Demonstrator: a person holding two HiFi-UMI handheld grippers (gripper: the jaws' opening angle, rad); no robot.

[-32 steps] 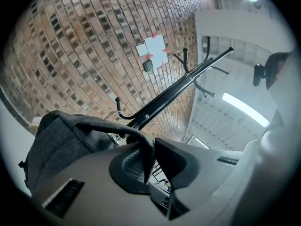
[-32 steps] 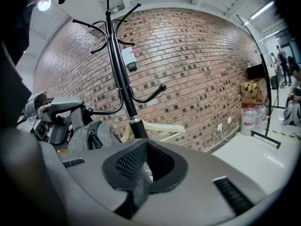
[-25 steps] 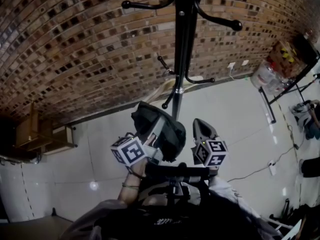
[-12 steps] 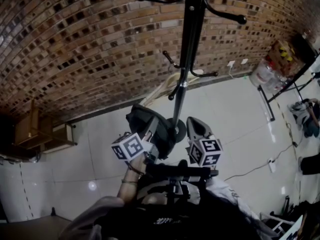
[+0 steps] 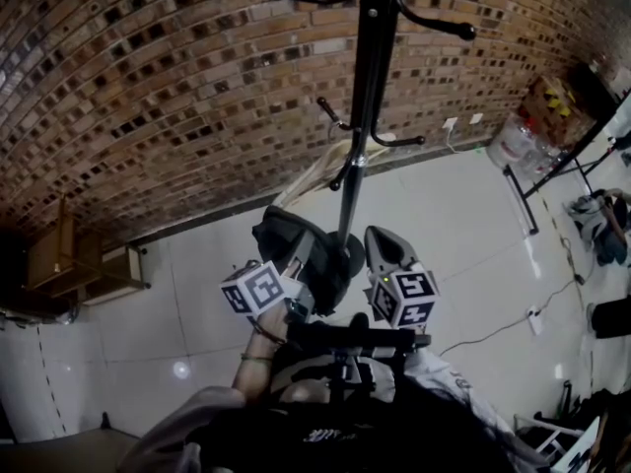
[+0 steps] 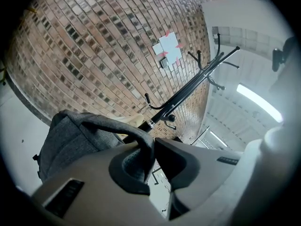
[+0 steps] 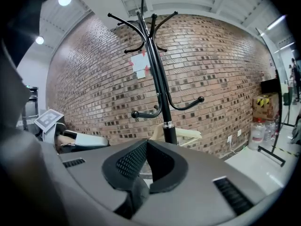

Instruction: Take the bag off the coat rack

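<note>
The black coat rack (image 5: 361,116) stands against the brick wall, and none of its hooks that show carries anything. The dark grey bag (image 5: 320,252) hangs off the rack in front of the pole's lower end. My left gripper (image 5: 299,256) is shut on the bag's strap (image 6: 139,138), and the bag's body (image 6: 70,138) droops to its left. The rack (image 6: 188,86) runs slantwise beyond. My right gripper (image 5: 386,249) is beside the bag on the right. Its jaws (image 7: 146,144) are shut with nothing between them, pointing at the rack (image 7: 157,79).
A cream wooden frame (image 5: 330,170) leans behind the rack's base. A wooden shelf (image 5: 84,264) stands at the left wall. At the right are water bottles and a metal stand (image 5: 523,146), and a cable (image 5: 493,338) runs over the white floor.
The rack's pole has shifted a little to the right in the head view. Both grippers and the bag now sit closer to the pole's foot. The hold on the strap is the same.
</note>
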